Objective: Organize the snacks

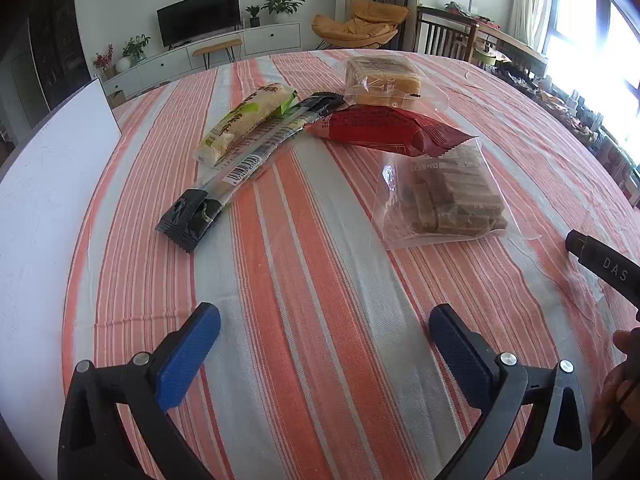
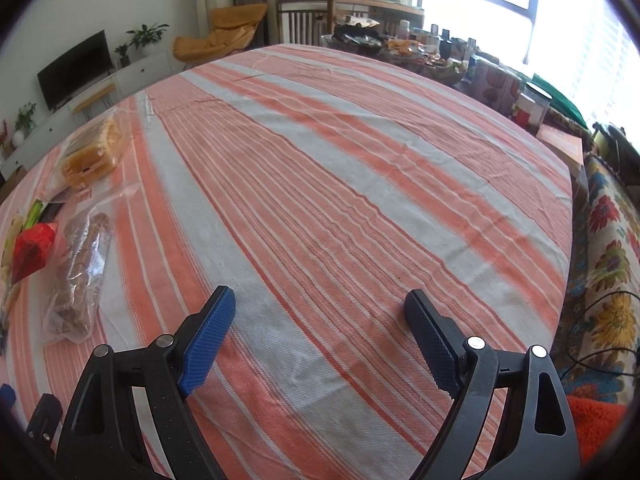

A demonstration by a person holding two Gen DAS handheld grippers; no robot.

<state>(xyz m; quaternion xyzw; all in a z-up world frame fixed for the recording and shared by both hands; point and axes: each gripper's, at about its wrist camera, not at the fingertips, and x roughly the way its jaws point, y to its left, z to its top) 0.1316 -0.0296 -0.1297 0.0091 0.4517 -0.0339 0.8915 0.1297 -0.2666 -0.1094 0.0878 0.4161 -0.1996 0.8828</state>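
Observation:
Several snack packs lie on the striped tablecloth (image 1: 304,264). A long black stick pack (image 1: 244,168) lies beside a green-and-white rice bar (image 1: 244,122). A red pack (image 1: 384,128) lies behind a clear bag of brown biscuits (image 1: 444,196). A clear bag of yellow cake (image 1: 380,80) lies farthest. My left gripper (image 1: 324,316) is open and empty, short of the snacks. My right gripper (image 2: 316,304) is open and empty over bare cloth; the brown biscuit bag (image 2: 80,272), red pack (image 2: 32,252) and cake bag (image 2: 94,152) lie to its left.
A white board (image 1: 48,184) lies at the table's left edge. The right gripper's body (image 1: 604,268) shows at the right of the left wrist view. A cluttered side table (image 2: 440,52) and a floral-covered seat (image 2: 604,248) stand beyond the table's right edge.

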